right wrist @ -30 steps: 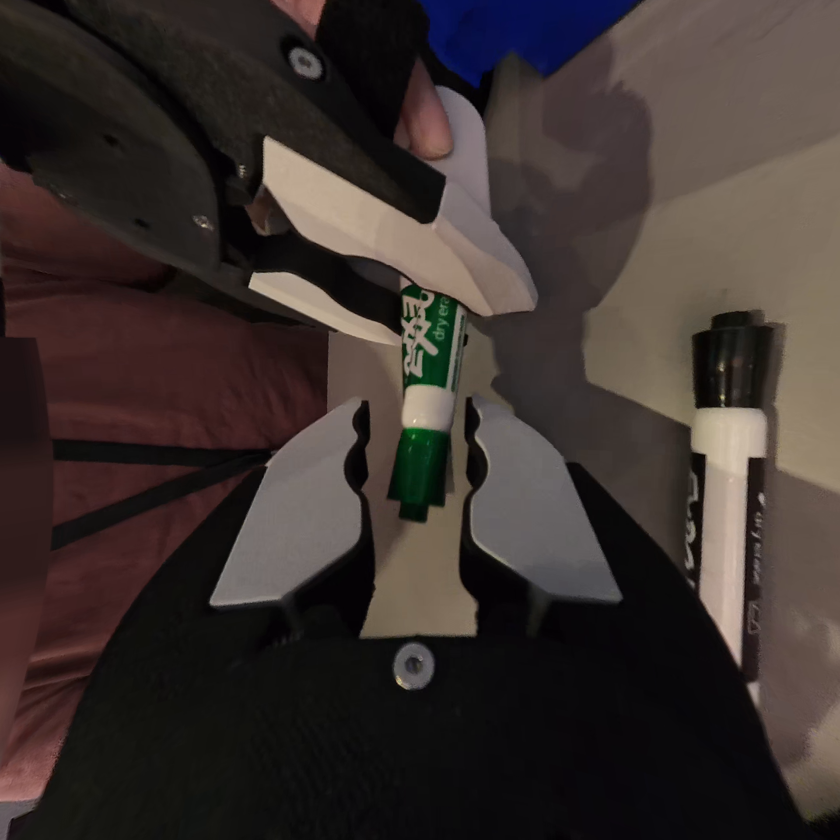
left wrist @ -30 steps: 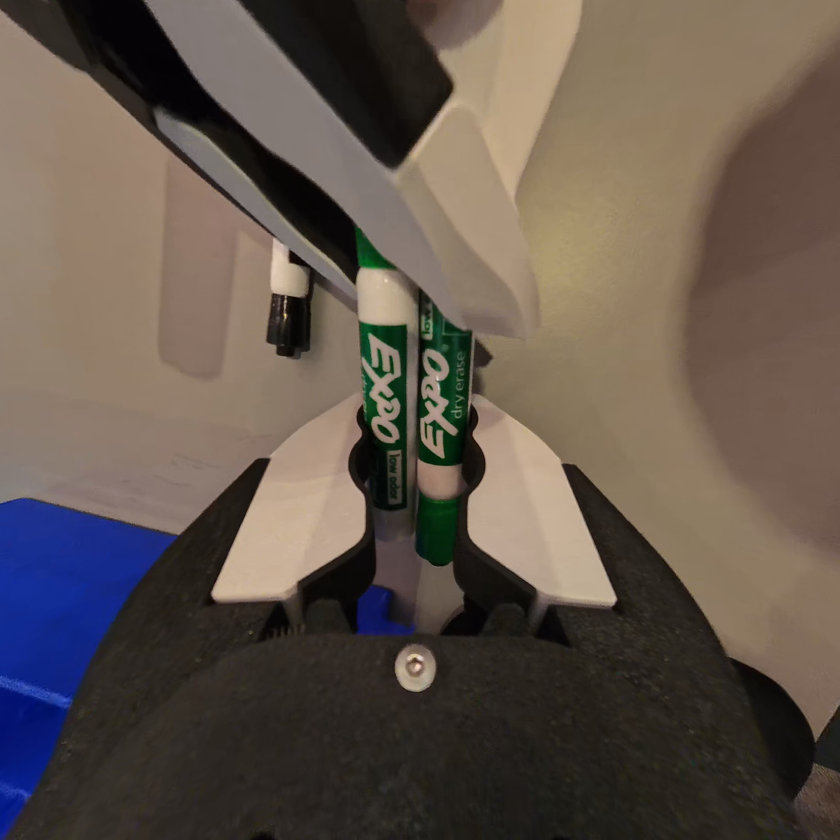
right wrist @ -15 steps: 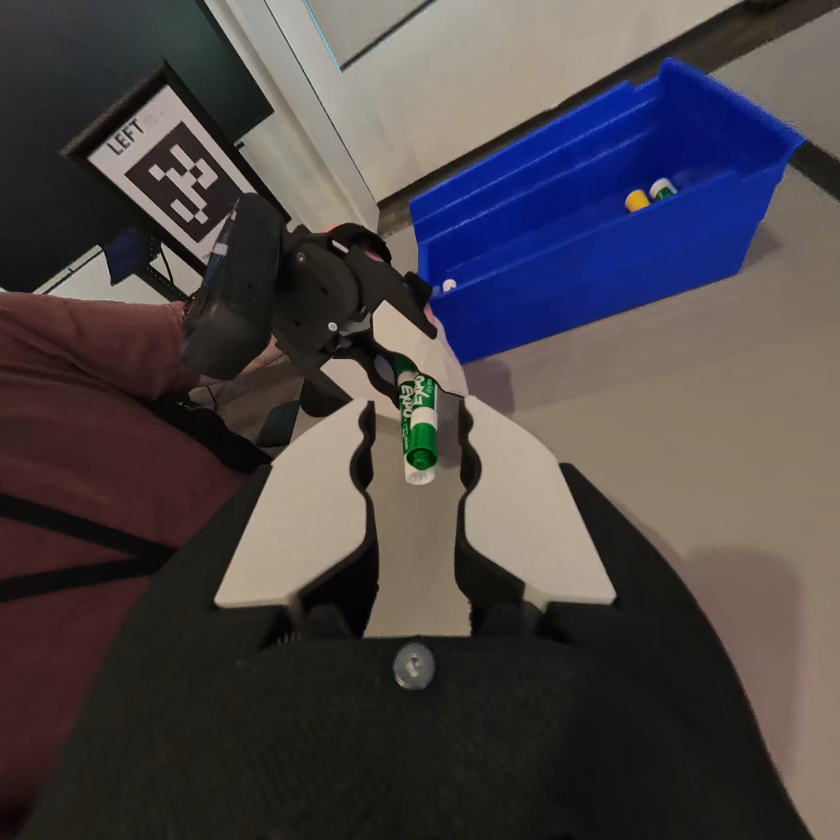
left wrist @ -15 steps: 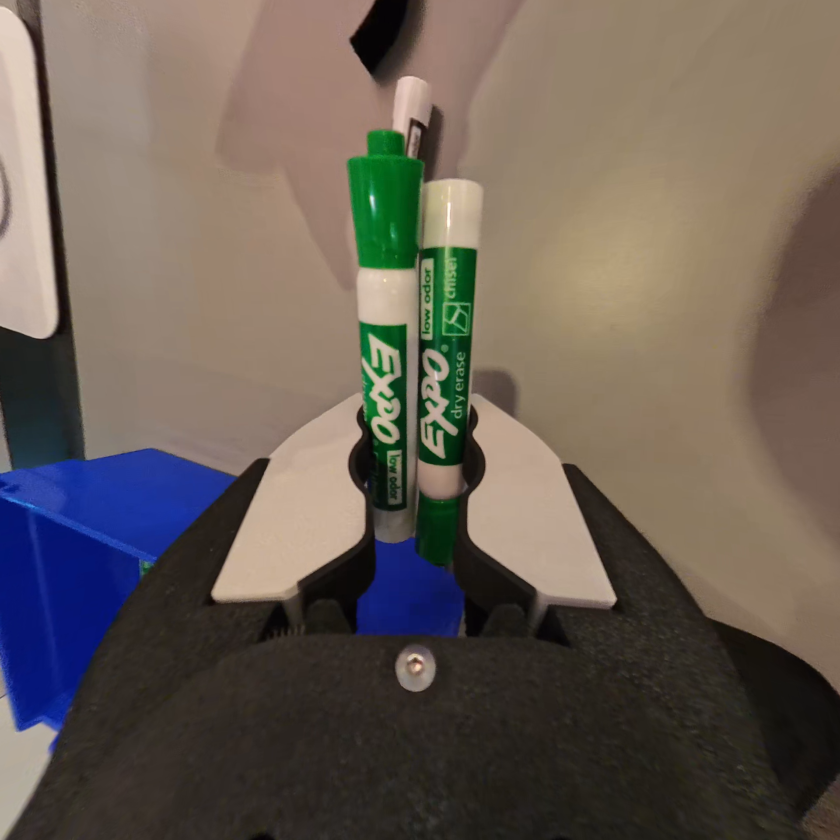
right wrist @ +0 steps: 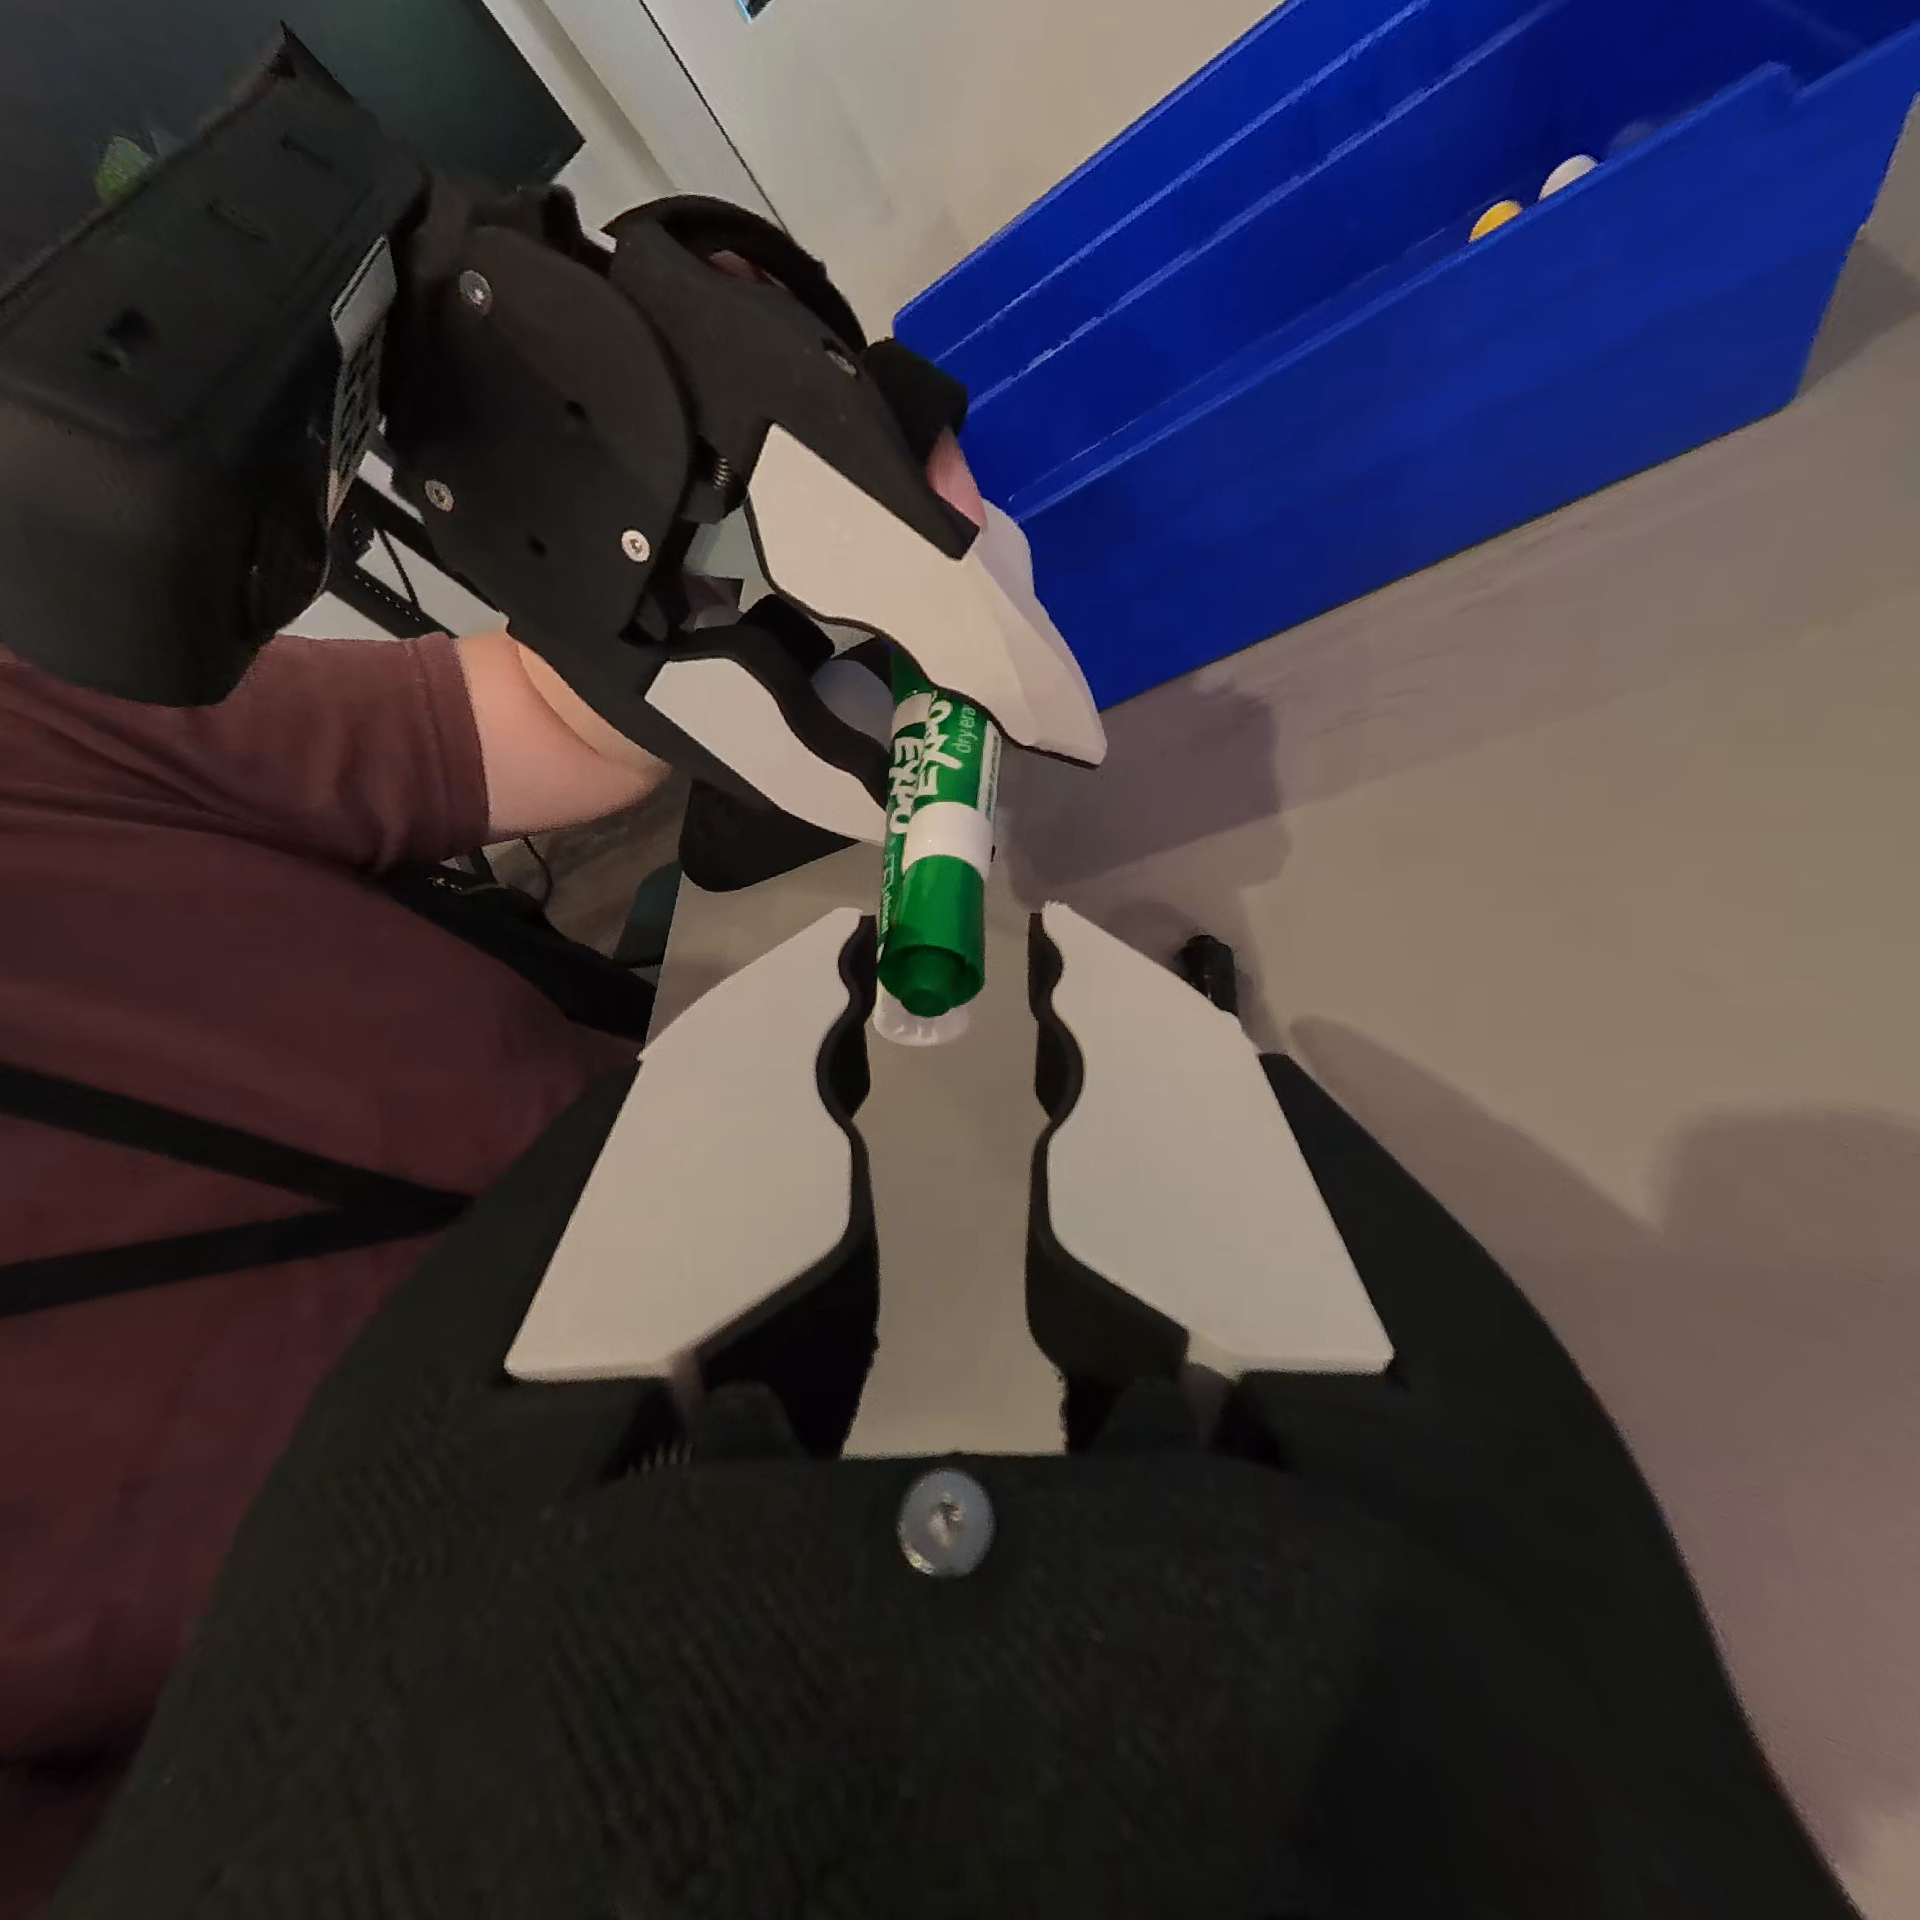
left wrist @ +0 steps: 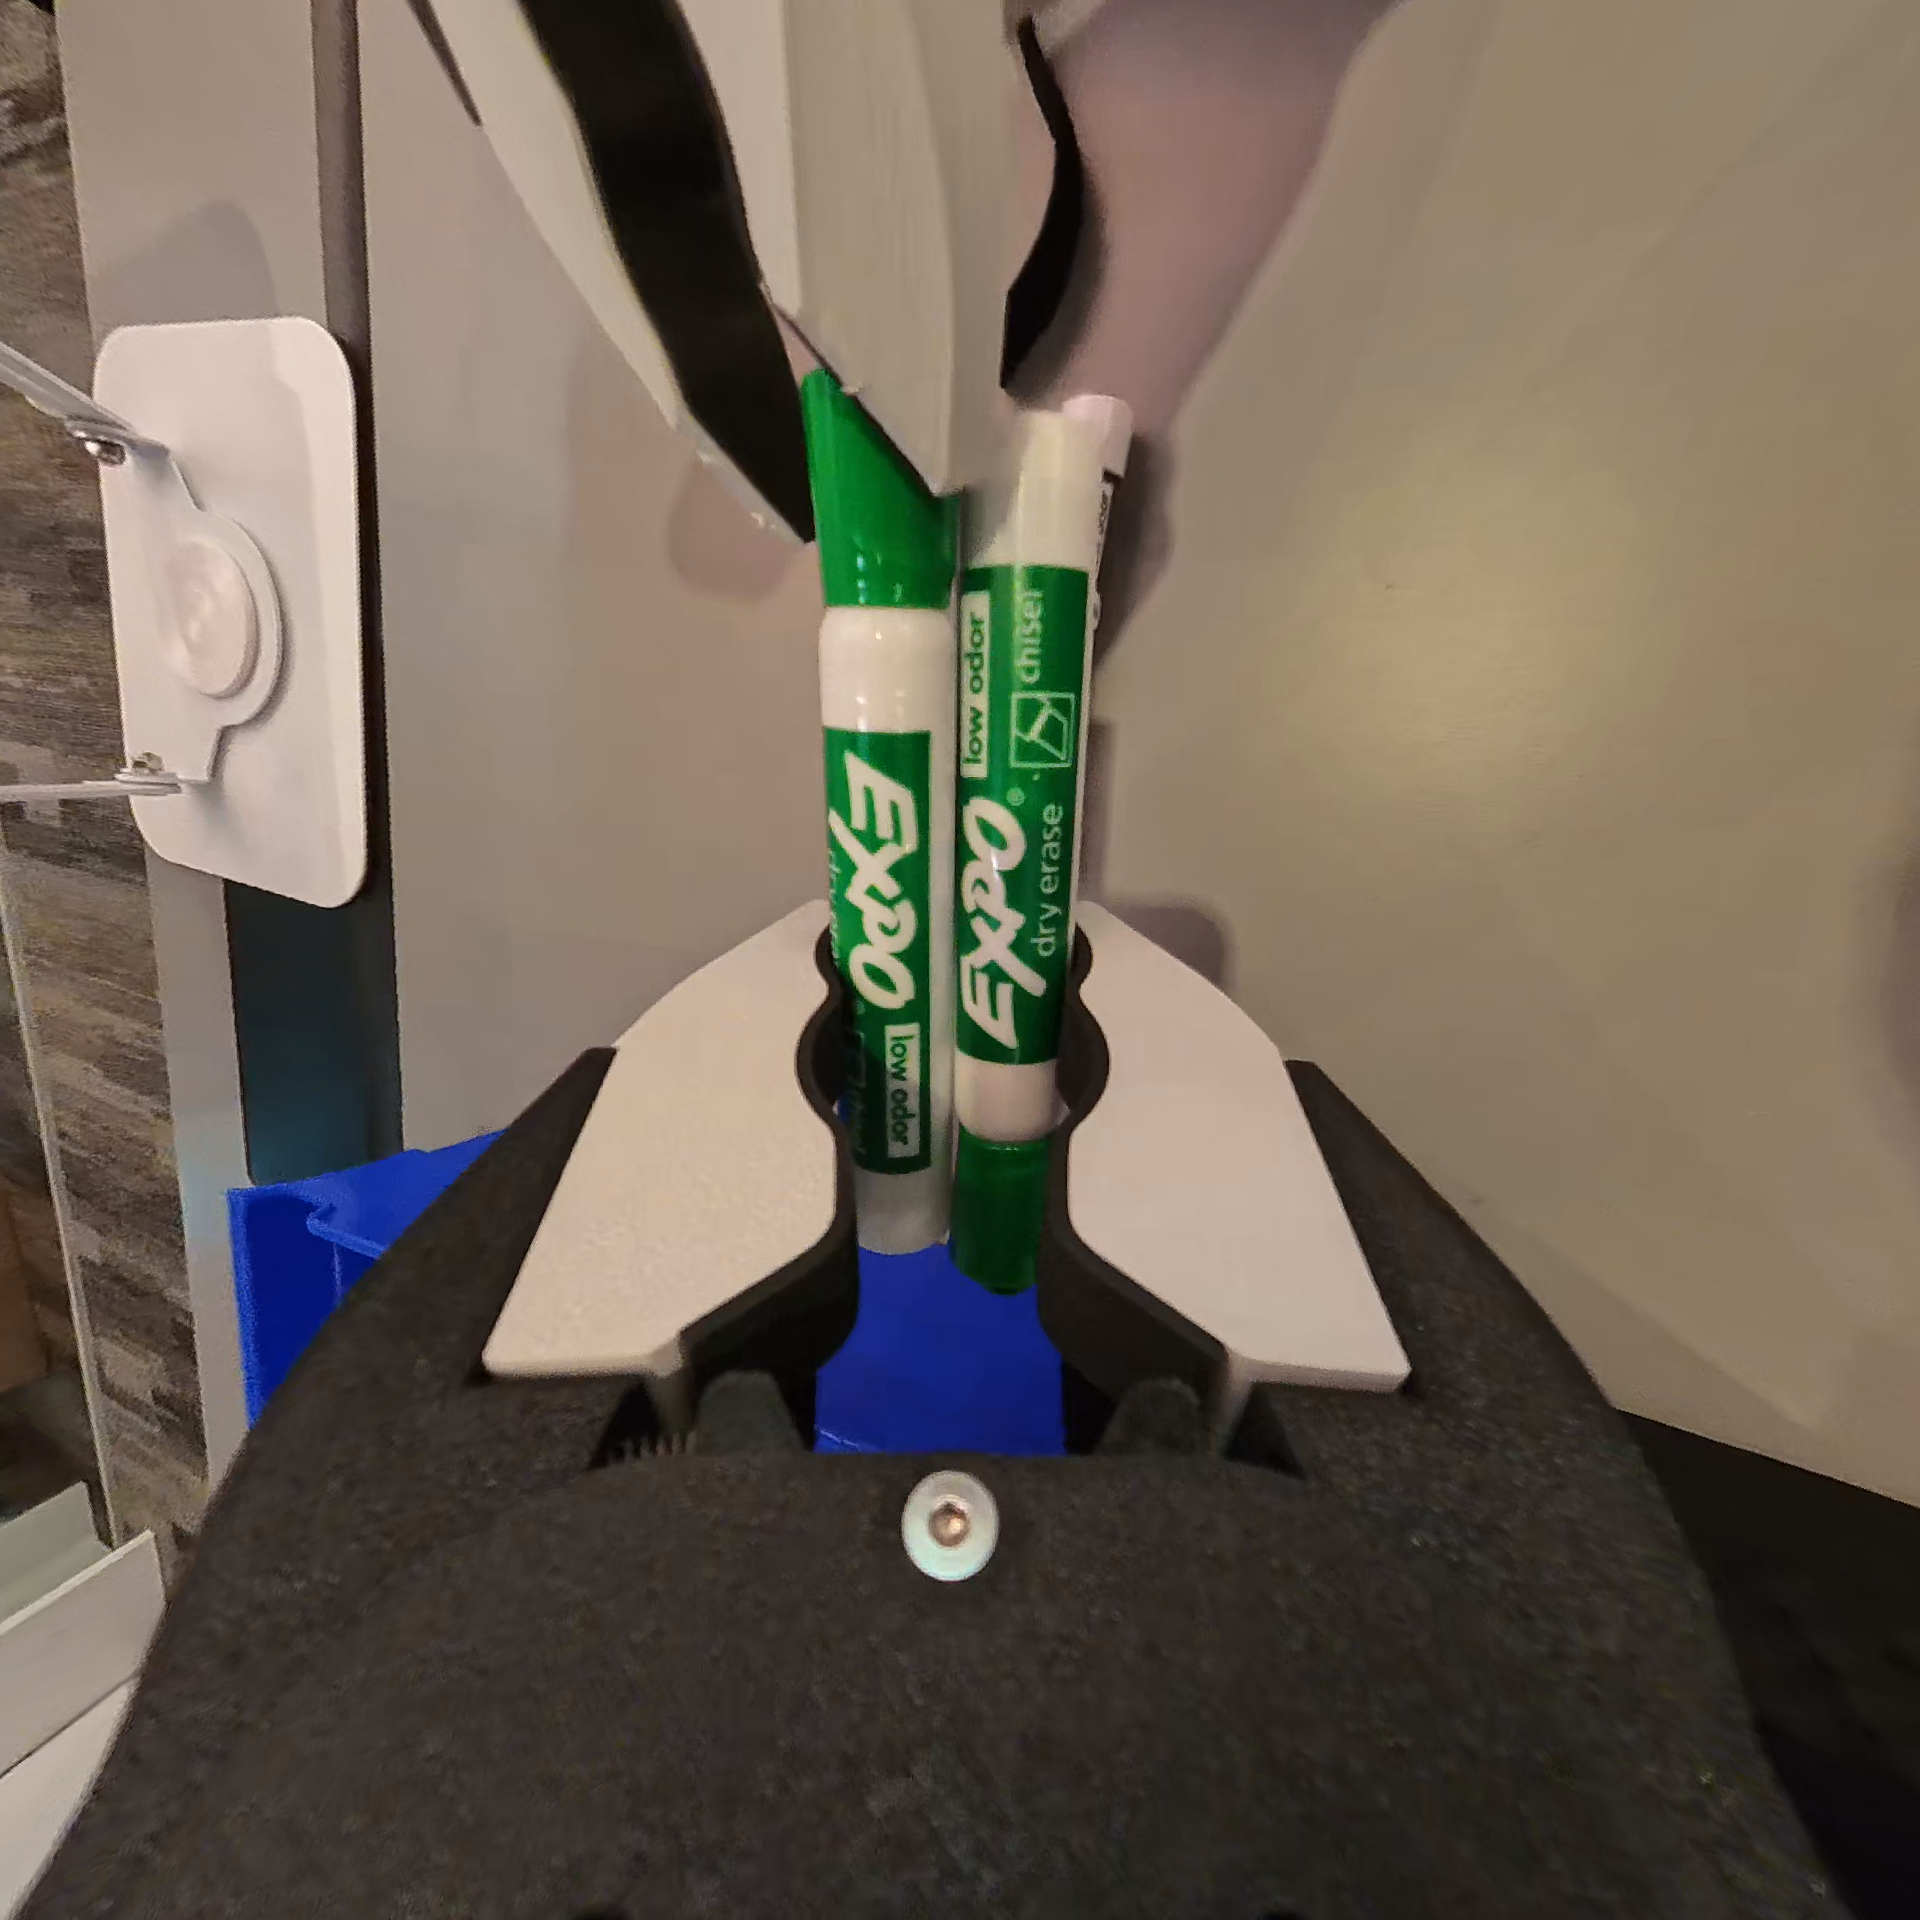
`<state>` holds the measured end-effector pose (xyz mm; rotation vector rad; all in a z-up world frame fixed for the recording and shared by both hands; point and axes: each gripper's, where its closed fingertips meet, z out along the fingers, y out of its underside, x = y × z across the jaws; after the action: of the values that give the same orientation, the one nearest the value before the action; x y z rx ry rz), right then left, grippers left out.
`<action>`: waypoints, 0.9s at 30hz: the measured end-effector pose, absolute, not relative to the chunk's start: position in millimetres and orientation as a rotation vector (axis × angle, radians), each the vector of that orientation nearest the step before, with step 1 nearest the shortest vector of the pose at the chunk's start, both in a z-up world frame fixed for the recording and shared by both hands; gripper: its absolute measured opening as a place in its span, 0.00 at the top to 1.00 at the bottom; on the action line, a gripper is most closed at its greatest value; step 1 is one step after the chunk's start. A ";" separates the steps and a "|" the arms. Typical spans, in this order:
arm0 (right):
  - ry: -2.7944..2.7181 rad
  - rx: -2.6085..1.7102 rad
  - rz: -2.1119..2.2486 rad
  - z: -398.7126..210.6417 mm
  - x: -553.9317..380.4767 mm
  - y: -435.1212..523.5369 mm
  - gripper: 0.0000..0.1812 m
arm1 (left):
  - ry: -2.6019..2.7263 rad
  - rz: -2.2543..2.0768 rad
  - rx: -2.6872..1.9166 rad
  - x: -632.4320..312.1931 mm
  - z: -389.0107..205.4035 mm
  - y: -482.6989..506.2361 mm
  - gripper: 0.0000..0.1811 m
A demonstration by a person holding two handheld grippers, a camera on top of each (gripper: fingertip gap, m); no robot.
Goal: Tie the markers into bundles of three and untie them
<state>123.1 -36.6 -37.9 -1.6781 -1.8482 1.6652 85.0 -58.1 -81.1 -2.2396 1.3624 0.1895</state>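
My left gripper (left wrist: 951, 935) is shut on two green markers (left wrist: 883, 831) held side by side, one cap up and one cap down. In the right wrist view it (right wrist: 951, 769) holds them (right wrist: 935, 831) tilted above the grey table (right wrist: 1455, 831). My right gripper (right wrist: 951, 925) is open, and the markers' lower ends sit between its fingertips without touching them. In the left wrist view its blurred fingers (left wrist: 717, 312) reach in from the top around the marker tops. A black marker (right wrist: 1210, 961) lies on the table beside my right finger; a white marker end (left wrist: 1101, 436) shows behind the green ones.
A blue bin (right wrist: 1403, 364) with a few marker ends in it stands at the table's far side and also shows low in the left wrist view (left wrist: 312, 1278). A person's maroon sleeve (right wrist: 208, 831) is at the left. A white wall fixture (left wrist: 239, 613) is at the left. The tips of one gripper are about 7 cm away from the tips of the other.
My right gripper pulled away from the markers half a second ago and has come back around their ends, still open. My left gripper has kept its hold and turned a little.
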 end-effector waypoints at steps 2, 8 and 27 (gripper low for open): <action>-1.842 -1.684 1.651 -38.9 123.0 -34.0 0.84 | 1.375 0.191 -2.236 84.2 -81.7 -55.3 0.79; -1.804 -1.707 1.678 -40.3 124.5 -26.1 0.82 | 1.380 0.184 -2.231 81.3 -78.9 -46.8 0.79; -1.517 -1.050 1.511 34.6 140.3 -13.8 0.73 | 1.555 0.110 -1.913 84.7 -60.9 -69.6 0.79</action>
<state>140.3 -13.8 34.6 -1.0501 -1.5171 1.5106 84.7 -69.6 -60.9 -1.9126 1.5549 0.1104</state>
